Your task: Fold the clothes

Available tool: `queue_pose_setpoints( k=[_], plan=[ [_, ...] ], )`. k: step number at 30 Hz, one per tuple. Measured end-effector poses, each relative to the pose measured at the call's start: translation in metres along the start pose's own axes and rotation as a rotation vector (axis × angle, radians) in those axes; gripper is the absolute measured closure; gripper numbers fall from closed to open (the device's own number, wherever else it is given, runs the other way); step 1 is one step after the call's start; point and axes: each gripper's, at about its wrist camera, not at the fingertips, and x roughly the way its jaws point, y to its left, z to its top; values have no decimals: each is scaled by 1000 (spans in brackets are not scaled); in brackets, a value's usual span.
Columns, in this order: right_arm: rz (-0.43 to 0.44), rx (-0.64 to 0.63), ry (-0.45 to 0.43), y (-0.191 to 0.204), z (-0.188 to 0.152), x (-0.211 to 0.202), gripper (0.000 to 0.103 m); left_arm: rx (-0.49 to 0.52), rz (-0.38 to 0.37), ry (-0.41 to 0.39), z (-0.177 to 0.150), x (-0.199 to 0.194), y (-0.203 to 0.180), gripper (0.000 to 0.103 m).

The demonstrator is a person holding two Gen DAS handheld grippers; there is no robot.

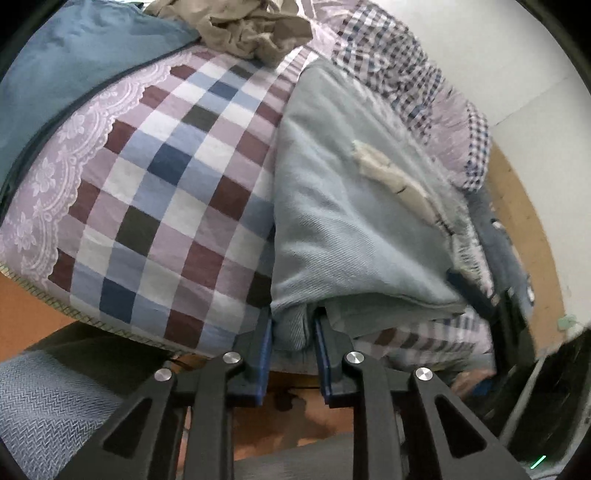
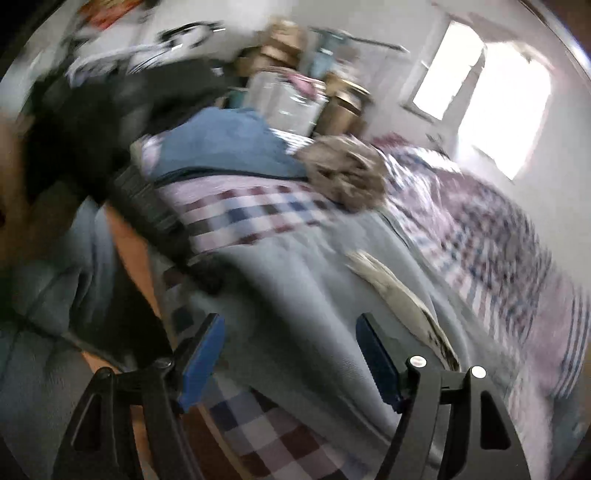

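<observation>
A light grey-blue garment (image 1: 354,229) with a cream patch lies folded on the checked bedsheet (image 1: 177,192). My left gripper (image 1: 293,332) is shut on a thick fold at the garment's near edge, which fills the gap between the blue pads (image 1: 264,354). In the blurred right wrist view, the same garment (image 2: 303,295) spreads under my right gripper (image 2: 291,354). That gripper is open, with its blue pads (image 2: 201,363) wide apart and nothing pinched between them. A dark blurred shape (image 1: 461,284) at the garment's right edge may be the right gripper.
A crumpled beige garment (image 1: 243,33) and a blue cushion (image 1: 74,55) sit at the far side of the bed. A small-check cloth (image 1: 388,62) lies beyond the grey garment. Orange floor (image 1: 517,206) borders the bed. Boxes (image 2: 280,55) and a bright window (image 2: 498,99) stand behind.
</observation>
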Motion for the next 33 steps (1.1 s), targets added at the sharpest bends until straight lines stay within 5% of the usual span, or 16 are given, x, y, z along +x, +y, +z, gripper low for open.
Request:
queue_pose_setpoints(
  k=[7, 15, 19, 21, 22, 24, 26, 28, 33],
  plan=[
    [-161, -220, -19, 41, -1, 19, 24, -25, -118, -19, 21, -6, 6, 84],
    [-319, -300, -5, 48, 0, 51, 17, -36, -234, -18, 28, -9, 3, 86],
    [-324, -311, -4, 47, 5, 69, 18, -43, -259, -4, 30, -3, 6, 86],
    [-316, -304, -14, 45, 10, 76, 27, -41, -280, -1, 32, -2, 5, 86],
    [-316, -293, -5, 43, 12, 80, 51, -45, -297, -4, 33, -3, 7, 84],
    [-283, -253, 5, 35, 13, 81, 65, -58, -332, -12, 34, -7, 11, 82],
    [-265, -216, 5, 27, 16, 78, 82, -64, -360, -45, 38, -12, 13, 68],
    [-247, -180, 4, 18, 18, 76, 84, -71, -380, -76, 42, -14, 15, 27],
    [-227, -111, -11, 4, 28, 65, 86, -94, -394, -85, 58, -3, 16, 22]
  ],
)
